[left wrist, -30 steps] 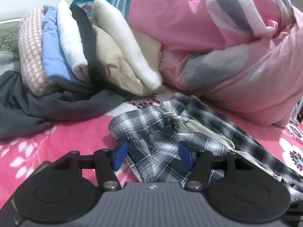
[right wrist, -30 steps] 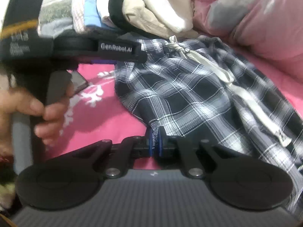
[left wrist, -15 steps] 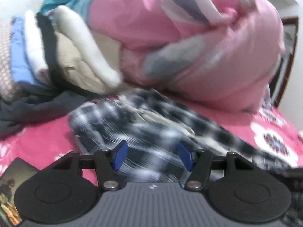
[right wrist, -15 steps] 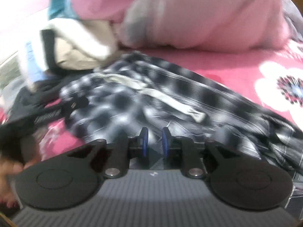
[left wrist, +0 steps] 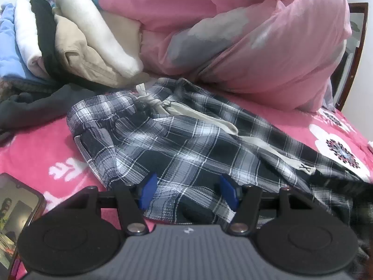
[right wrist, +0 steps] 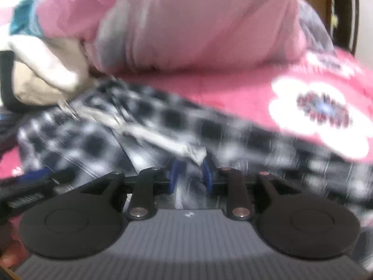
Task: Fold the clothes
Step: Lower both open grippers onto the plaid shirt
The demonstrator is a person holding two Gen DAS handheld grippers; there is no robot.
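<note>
A black, grey and white plaid garment (left wrist: pixel 186 144) with a cream drawstring (left wrist: pixel 193 114) lies crumpled on the pink flowered bedspread (left wrist: pixel 35 154). My left gripper (left wrist: pixel 188 193) is open low over the garment's near edge, and the plaid cloth lies under and between its blue pads (left wrist: pixel 146 192) without being pinched. The right wrist view is blurred. My right gripper (right wrist: pixel 190 177) hovers over the plaid garment (right wrist: pixel 93 144) just below the drawstring's end (right wrist: pixel 195 154). Its jaws are opening, with a narrow gap and cloth showing behind it. The left gripper's fingers (right wrist: pixel 35 182) show at that view's left edge.
A stack of folded clothes (left wrist: pixel 77 37) leans at the back left against a bulky pink and grey duvet (left wrist: pixel 233 35). A dark grey garment (left wrist: pixel 35 107) sprawls at the left. A phone (left wrist: pixel 16 210) lies at the near left. Dark wooden furniture (left wrist: pixel 356 46) stands behind the bed's right side.
The right gripper's pads, pressed together a second ago, now stand apart, and its view swung right across the plaid garment. The left gripper shifted right and lower, and the phone came into view.
</note>
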